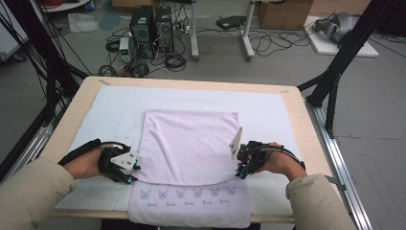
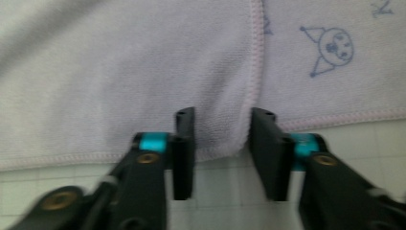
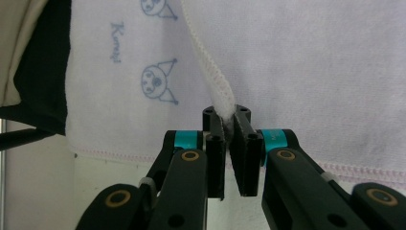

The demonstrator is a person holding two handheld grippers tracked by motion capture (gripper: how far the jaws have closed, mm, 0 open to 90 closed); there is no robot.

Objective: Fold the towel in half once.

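Observation:
A pale lilac towel [image 1: 191, 143] lies on the table, its far part folded over toward me. A strip printed with blue cartoon faces [image 1: 197, 193] hangs over the front edge. My left gripper [image 1: 135, 168] rests at the folded layer's near left corner. In the left gripper view it [image 2: 222, 136] is open, with the towel's corner [image 2: 225, 120] lying between the jaws. My right gripper [image 1: 238, 166] is at the near right corner. In the right gripper view it [image 3: 227, 122] is shut on the towel's stitched hem [image 3: 218, 88], which rises from the jaws.
A white mat [image 1: 268, 110] covers the wooden table [image 1: 294, 103] under the towel. Black frame posts [image 1: 335, 67] stand at both sides. Computers and cables [image 1: 153, 28] lie on the floor beyond the far edge.

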